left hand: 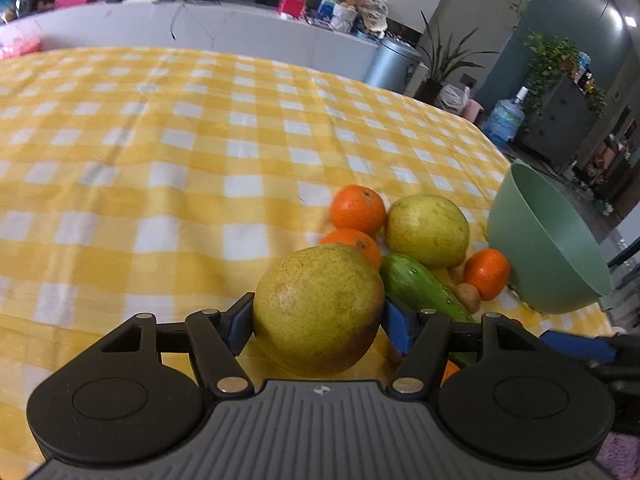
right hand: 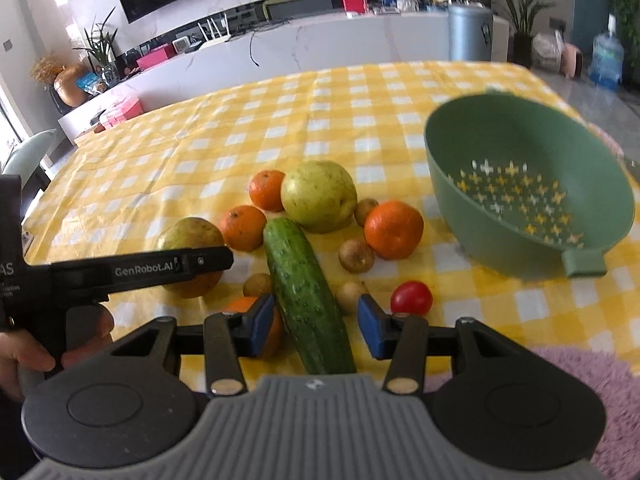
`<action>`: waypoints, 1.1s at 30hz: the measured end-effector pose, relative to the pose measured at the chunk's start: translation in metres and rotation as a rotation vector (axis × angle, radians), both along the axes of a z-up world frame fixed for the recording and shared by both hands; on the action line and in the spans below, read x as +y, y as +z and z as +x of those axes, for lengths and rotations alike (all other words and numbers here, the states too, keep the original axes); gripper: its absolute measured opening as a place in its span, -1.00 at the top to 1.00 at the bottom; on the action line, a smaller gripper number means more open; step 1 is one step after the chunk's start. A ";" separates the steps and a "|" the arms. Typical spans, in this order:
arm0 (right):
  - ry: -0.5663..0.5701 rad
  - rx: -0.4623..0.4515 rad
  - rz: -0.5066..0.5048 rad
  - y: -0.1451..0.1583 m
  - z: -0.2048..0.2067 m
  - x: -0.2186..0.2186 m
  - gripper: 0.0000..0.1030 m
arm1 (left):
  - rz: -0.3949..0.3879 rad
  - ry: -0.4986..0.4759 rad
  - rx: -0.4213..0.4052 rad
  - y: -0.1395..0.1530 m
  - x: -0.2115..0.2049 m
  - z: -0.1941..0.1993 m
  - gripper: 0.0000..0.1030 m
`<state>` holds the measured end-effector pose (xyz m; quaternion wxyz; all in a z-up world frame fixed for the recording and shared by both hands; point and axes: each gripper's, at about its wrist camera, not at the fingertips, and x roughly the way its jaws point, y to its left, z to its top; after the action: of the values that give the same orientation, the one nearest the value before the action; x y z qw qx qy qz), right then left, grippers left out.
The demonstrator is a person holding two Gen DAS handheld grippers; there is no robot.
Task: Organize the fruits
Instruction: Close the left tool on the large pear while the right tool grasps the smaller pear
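While the fruit lies heaped on the near right part of the yellow checked table (left hand: 160,152), the left gripper (left hand: 318,322) has a speckled yellow-green pear (left hand: 318,308) between its blue fingers (left hand: 237,326); both pads sit against the pear's sides, so it looks gripped. Just right of that pear lies a cucumber (right hand: 306,292), running from near to far. The right gripper (right hand: 316,326) hangs over the cucumber's near end, its fingers (right hand: 370,326) partly open with a gap on either side of the cucumber, holding nothing.

Beyond the cucumber's far end sits a second, paler pear (right hand: 319,196), with one tangerine (right hand: 267,190) at its far left, another (right hand: 243,227) nearer left, and a third (right hand: 394,230) to its right. Small brown round fruits (right hand: 356,255) are scattered among them, and a red cherry tomato (right hand: 412,298) rests near the right gripper's right finger. Another orange fruit (right hand: 276,330) is half hidden behind its left finger.

Farther right stands a green colander (right hand: 500,232), tilted, nothing in it. A person's hand (right hand: 24,354) grasps the left gripper's handle at the near left.
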<state>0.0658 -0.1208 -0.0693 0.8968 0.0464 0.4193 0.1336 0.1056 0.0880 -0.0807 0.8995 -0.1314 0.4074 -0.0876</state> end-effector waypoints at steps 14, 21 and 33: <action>-0.094 0.013 0.037 0.038 0.064 0.021 -0.29 | -0.034 0.015 -0.033 0.006 0.008 -0.002 -0.46; -0.141 0.159 0.068 0.024 0.113 0.024 -0.55 | -0.037 0.011 -0.039 0.006 0.008 -0.002 -0.46; -0.189 0.212 0.064 -0.008 0.147 0.029 -0.45 | -0.023 -0.001 -0.029 0.005 0.006 -0.002 -0.46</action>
<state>0.2125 -0.0919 -0.0777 0.8541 0.1280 0.5009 0.0561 0.1033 0.0939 -0.0754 0.9038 -0.1401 0.3932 -0.0945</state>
